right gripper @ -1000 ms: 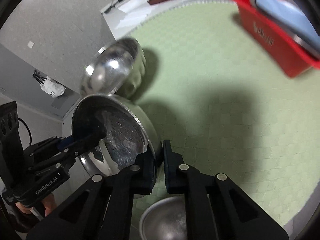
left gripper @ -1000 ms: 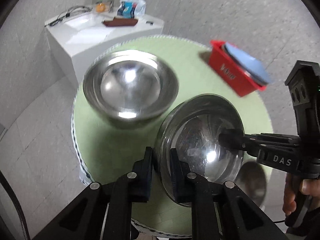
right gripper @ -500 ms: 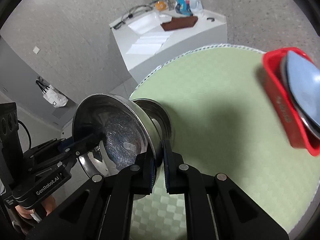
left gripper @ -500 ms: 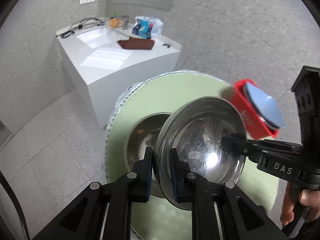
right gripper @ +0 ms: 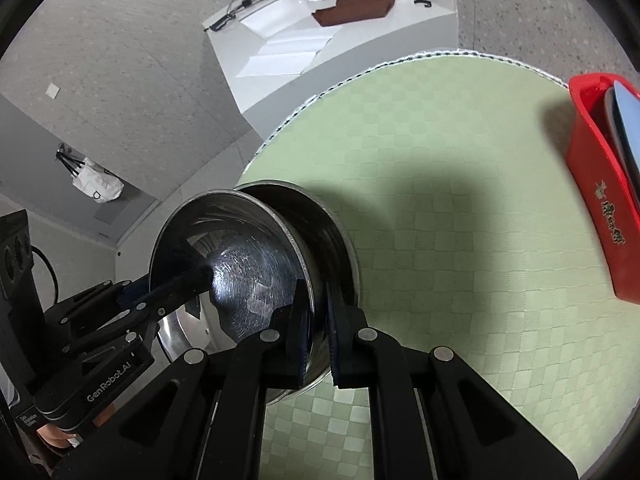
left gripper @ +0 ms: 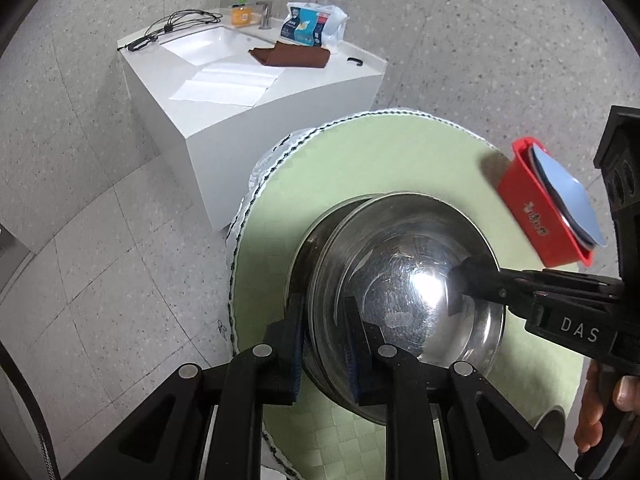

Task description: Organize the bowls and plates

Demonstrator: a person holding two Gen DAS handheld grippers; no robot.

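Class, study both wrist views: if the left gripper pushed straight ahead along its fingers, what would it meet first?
The left gripper is already clamped on the rim of the steel bowl, so the bowl moves with it. Next in line is probably the larger bowl behind, though depth is unclear.

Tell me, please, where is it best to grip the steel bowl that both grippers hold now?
Grip the thin rim of the steel bowl, from opposite sides, as the left gripper and right gripper do: its round, smooth wall offers no other hold.
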